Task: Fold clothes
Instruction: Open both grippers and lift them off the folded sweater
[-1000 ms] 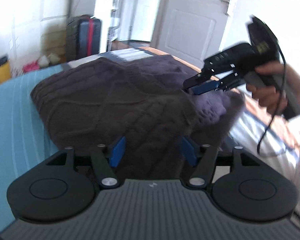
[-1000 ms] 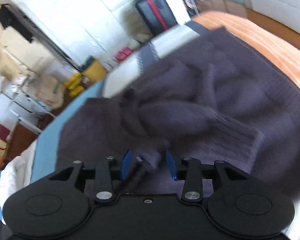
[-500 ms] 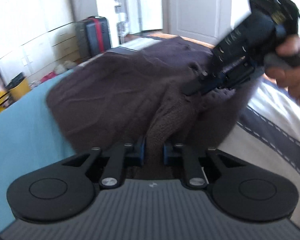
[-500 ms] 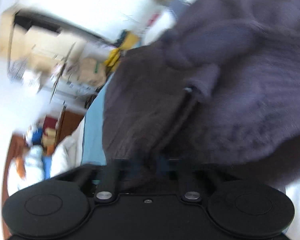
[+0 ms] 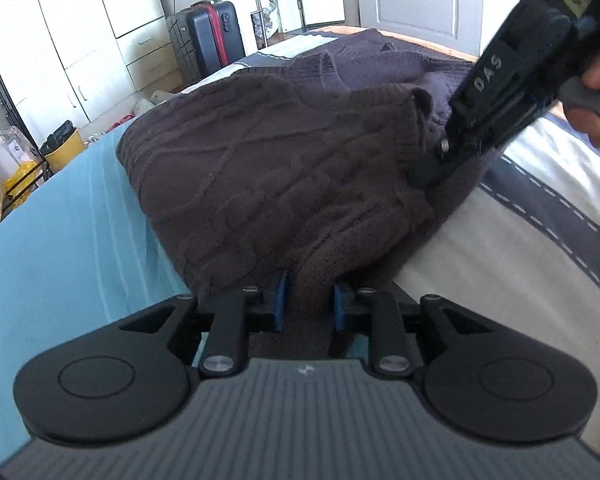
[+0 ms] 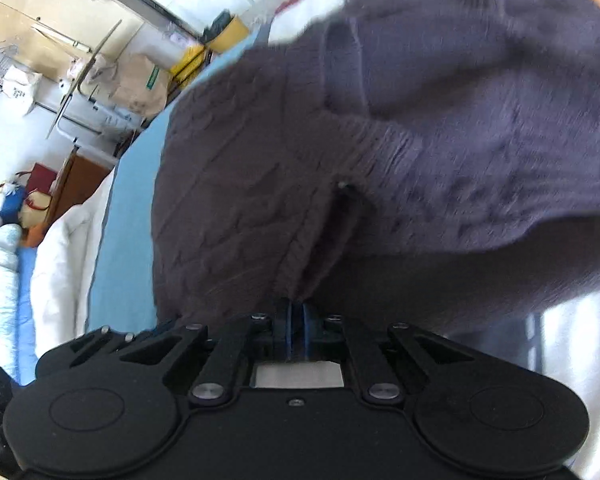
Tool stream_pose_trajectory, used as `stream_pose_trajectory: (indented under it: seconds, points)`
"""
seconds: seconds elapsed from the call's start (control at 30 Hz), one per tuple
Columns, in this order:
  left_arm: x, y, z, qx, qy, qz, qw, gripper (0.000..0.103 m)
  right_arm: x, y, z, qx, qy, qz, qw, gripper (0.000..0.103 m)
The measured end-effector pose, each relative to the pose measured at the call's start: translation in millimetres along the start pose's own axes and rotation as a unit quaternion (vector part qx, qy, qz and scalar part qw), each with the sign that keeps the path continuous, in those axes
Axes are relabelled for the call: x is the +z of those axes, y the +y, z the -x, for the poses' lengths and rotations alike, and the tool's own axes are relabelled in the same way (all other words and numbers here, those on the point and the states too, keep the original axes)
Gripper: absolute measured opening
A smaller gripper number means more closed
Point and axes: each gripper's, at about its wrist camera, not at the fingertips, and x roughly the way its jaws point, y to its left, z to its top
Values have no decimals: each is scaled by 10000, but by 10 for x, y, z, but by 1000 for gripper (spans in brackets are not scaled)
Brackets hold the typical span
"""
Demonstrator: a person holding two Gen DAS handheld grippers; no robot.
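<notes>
Over sweater [image 5: 284, 168], both tongs (tilted down)

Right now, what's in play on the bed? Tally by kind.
Sweaters: 1, the brown cable-knit sweater
Grippers: 2, left gripper with its jaws opening around a fold, right gripper shut on an edge
Total: 3

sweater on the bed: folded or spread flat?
Partly folded: the brown cable-knit sweater has a layer doubled over itself, with bunched edges pinched by both grippers.
</notes>
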Motion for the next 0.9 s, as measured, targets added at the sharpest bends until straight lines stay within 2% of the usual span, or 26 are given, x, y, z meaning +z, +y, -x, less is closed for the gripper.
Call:
stream_pose_trajectory:
  seconds: [0.07,0.1,0.13,0.17,0.2,0.27,0.3,0.33,0.4,0.43,0.47,0.5,0.53,0.6,0.67,0.77,0.8,0.83,0.9]
  points:
    - [29,104,63,-298,-71,245,9992,33,35,26,141,-163,-394,122,9990,14]
    - [39,186,108,-506,-161,501,9973,41,61,-7,207,-178,-562,17,9983,22]
    - [47,272,158,-674,-297,813,9940,41,76,-71,261,-117,-688,-187,9974,37]
    - [53,375,225,-862,-488,1203,9878,41,88,-149,293,-10,-779,-426,9961,43]
    - [53,480,292,-1068,-705,1603,9787,41,105,-233,314,107,-856,-671,9940,46]
    - [51,645,382,-1407,-1042,2188,9599,42,142,-378,323,304,-961,-1059,9893,46]
    - [54,698,404,-1391,-1135,2353,9552,49,166,-424,289,358,-958,-1139,9882,47]
    - [53,732,410,-1276,-1180,2445,9539,57,190,-434,223,378,-939,-1164,9880,47]
    - [41,763,310,-1018,-1059,2464,9580,60,238,-401,92,398,-881,-972,9906,46]
    - [25,770,226,-927,-920,2462,9604,60,269,-328,49,285,-855,-701,9935,23]
    - [-4,771,121,-925,-711,2489,9615,60,287,-220,45,131,-866,-363,9955,16]
    - [-34,769,9,-969,-474,2523,9616,60,277,-57,112,-81,-1020,140,9947,16]
    - [-56,758,-96,-991,-215,2516,9625,59,253,134,214,-340,-1254,739,9888,15]
    - [-59,687,-237,-781,288,2263,9705,60,219,416,374,-748,-1471,1580,9736,14]
    - [-28,626,-232,-539,371,2035,9769,63,236,460,368,-1080,-1299,1715,9706,16]
    - [5,581,-240,-467,429,1846,9808,65,261,288,64,-1738,-807,1494,9700,25]
    - [13,589,-231,-480,398,1805,9816,65,273,296,31,-1813,-796,1519,9684,29]
    - [31,603,-199,-504,340,1748,9827,64,284,304,-1,-1888,-786,1544,9666,38]
    - [139,697,-40,-534,74,1667,9845,65,346,376,128,-2025,-963,1552,9621,44]
